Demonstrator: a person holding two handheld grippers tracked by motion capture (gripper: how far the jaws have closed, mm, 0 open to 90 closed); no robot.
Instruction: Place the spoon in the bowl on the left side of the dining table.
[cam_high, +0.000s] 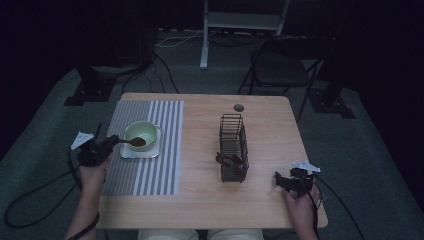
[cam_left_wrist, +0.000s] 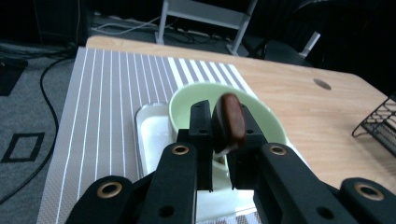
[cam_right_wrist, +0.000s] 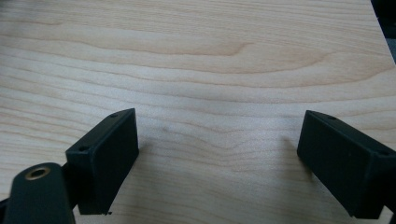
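My left gripper (cam_high: 110, 141) is at the left edge of the striped placemat (cam_high: 150, 170), shut on the handle of a brown wooden spoon (cam_high: 136, 142). The spoon's head reaches over the pale green bowl (cam_high: 141, 131), which stands on a small white tray (cam_high: 150, 151). In the left gripper view the spoon (cam_left_wrist: 232, 119) is pinched between the two black jaws of the left gripper (cam_left_wrist: 224, 116), just above the bowl (cam_left_wrist: 187, 98) and tray (cam_left_wrist: 152, 135). My right gripper (cam_high: 279, 181) rests low at the table's front right, open and with nothing between the jaws of the right gripper (cam_right_wrist: 219, 154).
A black wire rack (cam_high: 233, 147) stands mid-table with brown utensils (cam_high: 229, 160) in its near end. A round hole (cam_high: 239, 107) marks the table's far side. A folding chair (cam_high: 285, 65) and cables lie on the floor beyond.
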